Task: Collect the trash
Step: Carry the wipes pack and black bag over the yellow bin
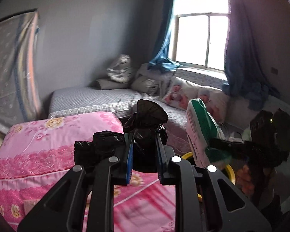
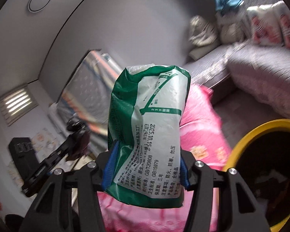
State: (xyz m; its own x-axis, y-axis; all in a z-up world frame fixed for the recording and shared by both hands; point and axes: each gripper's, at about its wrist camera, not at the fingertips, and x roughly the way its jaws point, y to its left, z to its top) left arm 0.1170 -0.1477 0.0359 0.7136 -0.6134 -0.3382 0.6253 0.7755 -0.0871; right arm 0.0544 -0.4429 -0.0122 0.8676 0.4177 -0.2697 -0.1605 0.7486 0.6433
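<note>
Two items of trash are in hand, one per tool. My left gripper [image 1: 144,145] is clamped on a crumpled black plastic bag [image 1: 145,123], whose gathered neck stands up between the blue pads. My right gripper [image 2: 146,166] is clamped on a green-and-white printed plastic wrapper [image 2: 148,127], gripped near its lower end so the rest stands upright above the jaws. In the left wrist view the same wrapper [image 1: 201,127] is visible to the right, just above a round bin with a yellow rim [image 1: 231,171].

Step in hand, as I judge it: carrying both pieces to the bin. In the right wrist view the bin [image 2: 257,133] lies near, low and to the right of the wrapper, and its interior looks dark. The next move calls for swinging the wrapper over the opening, then releasing; the black bag would follow by the same path.

Below both tools lies a pink floral quilt [image 1: 54,150], soft and uneven. Farther off is a grey quilted bed [image 1: 98,98] with pillows, a bright window [image 1: 201,32] with blue curtains, and plain grey walls.
</note>
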